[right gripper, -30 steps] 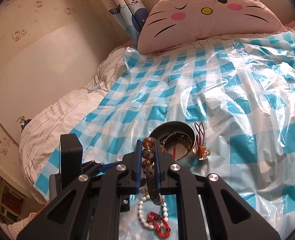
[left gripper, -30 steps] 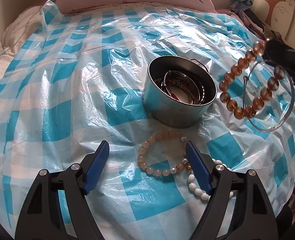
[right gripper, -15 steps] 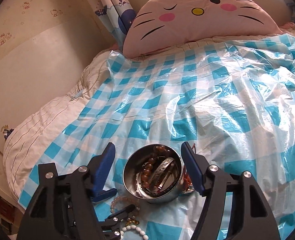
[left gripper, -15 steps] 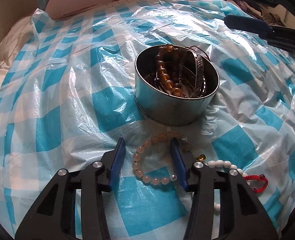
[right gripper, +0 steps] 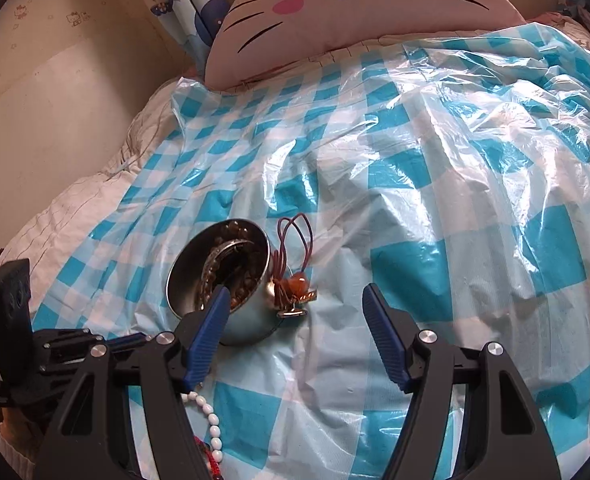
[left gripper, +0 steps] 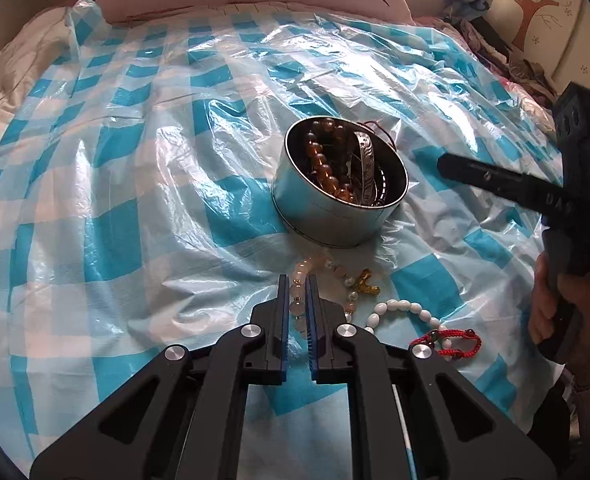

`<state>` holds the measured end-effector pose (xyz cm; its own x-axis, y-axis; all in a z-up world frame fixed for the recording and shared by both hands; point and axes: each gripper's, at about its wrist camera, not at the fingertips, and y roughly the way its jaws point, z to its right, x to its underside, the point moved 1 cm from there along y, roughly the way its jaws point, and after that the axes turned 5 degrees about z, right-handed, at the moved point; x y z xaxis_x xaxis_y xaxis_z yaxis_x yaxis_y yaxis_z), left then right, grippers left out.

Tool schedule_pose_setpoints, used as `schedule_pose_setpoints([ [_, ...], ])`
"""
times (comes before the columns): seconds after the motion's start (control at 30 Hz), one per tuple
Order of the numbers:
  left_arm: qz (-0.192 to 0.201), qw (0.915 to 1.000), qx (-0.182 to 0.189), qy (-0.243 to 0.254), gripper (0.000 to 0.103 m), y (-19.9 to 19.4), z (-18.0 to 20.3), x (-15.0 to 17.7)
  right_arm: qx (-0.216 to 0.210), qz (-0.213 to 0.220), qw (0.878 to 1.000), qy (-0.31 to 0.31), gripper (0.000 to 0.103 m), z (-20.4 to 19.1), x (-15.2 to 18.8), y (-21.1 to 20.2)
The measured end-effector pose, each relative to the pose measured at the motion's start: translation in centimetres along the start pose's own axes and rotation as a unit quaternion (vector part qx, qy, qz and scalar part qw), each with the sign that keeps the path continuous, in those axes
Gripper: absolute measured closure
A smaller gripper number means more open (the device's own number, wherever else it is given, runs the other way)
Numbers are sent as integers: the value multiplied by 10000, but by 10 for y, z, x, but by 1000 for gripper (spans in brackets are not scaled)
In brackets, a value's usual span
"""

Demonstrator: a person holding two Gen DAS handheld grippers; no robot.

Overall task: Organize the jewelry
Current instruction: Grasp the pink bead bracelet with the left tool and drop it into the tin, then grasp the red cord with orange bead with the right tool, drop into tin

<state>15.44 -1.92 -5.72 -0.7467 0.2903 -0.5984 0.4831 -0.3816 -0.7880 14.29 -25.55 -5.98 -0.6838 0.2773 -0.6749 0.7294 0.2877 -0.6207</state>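
Note:
A round metal tin point(left gripper: 337, 210) stands on the blue checked plastic sheet point(left gripper: 135, 200) and holds an amber bead bracelet point(left gripper: 327, 168) and a silver bangle point(left gripper: 365, 160). My left gripper point(left gripper: 297, 280) is shut on a pale pink bead bracelet point(left gripper: 299, 292) just in front of the tin. A white bead bracelet point(left gripper: 407, 308) with a red cord point(left gripper: 455, 338) lies to its right. My right gripper point(right gripper: 295, 296) is open and empty, right of the tin point(right gripper: 223, 280), above a brown cord pendant point(right gripper: 291, 276).
A large pink cat-face pillow point(right gripper: 375, 12) lies at the head of the bed. White bedding point(right gripper: 75, 208) and a wall are on the left. A gold charm point(left gripper: 367, 282) lies beside the pink bracelet. The person's hand point(left gripper: 567, 304) holds the right tool.
The right gripper dropped the amber bracelet and bangle into the tin, opened and drew back to the right. The left gripper closed on the pink bead bracelet.

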Motion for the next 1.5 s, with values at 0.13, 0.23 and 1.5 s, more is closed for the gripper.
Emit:
schedule_pose_setpoints([
  [0.13,255,9996,102,-25,96,-23,-1,-14,-128,0,9999,84,37,0,3,7],
  [0.23,451,9987,253,-17,96,-36,5,-30,-489,75,9978,433,37,2,-6,15],
  [1.5,-487,9941,260,938,63,31,58,24,-1173,-101,9750,1886,34,34,-35,39],
])
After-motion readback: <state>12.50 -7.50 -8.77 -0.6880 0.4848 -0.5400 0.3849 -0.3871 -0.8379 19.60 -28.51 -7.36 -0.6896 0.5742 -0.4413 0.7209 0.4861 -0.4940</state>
